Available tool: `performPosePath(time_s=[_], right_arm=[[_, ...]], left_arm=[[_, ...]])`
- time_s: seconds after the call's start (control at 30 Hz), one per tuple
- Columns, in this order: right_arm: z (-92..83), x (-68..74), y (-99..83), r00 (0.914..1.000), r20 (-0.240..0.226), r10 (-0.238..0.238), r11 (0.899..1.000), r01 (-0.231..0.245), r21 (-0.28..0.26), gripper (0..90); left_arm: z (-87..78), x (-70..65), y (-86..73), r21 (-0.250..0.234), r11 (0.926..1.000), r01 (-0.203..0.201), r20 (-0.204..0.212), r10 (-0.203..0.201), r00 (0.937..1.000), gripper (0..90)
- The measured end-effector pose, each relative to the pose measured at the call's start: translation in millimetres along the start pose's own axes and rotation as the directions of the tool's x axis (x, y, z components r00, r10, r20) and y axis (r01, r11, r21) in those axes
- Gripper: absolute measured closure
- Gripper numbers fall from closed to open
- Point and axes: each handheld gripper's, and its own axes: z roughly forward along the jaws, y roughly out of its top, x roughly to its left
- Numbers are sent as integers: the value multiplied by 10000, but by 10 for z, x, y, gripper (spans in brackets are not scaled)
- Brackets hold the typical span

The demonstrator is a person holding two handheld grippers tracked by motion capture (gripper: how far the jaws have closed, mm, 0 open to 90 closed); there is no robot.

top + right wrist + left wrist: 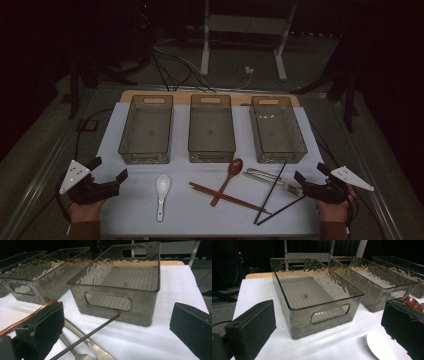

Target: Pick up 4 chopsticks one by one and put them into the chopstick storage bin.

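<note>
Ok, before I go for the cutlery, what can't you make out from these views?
- White spoon: left gripper view, cut off by the bottom edge and the gripper's jaw; handle unseen.
- Brown spoon: left gripper view, mostly behind that jaw.
- Fork: right gripper view, tines cut off by the bottom edge.
- Black chopsticks: high view, too thin and dark to tell whether they touch the fork.

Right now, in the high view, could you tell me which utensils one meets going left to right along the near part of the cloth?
White spoon → brown chopsticks → silver fork.
</note>
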Motion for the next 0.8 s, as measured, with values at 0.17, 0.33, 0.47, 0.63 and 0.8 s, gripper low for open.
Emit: performPosePath(time_s=[0.17,0.33,0.47,0.63,0.8], right_arm=[[-11,21,6,10000,69,72,9999,-73,84,0],[-8,63,25,10000,73,32,9998,-34,183,0],[-22,142,77,9999,-122,-86,9995,90,293,0],[-22,236,125,9981,-477,-383,9982,404,453,0],[-19,302,130,9946,-795,-667,9945,728,757,0]], left_arm=[[1,3,-15,18,9999,102,31,-102,9999,5],[-1,-12,-15,39,10000,75,18,-75,10000,6],[-3,-19,-10,26,10000,84,15,-84,10000,6],[-5,-34,-12,98,10000,20,-8,-20,10000,6],[5,-52,-19,195,9998,-57,43,56,10000,6]])
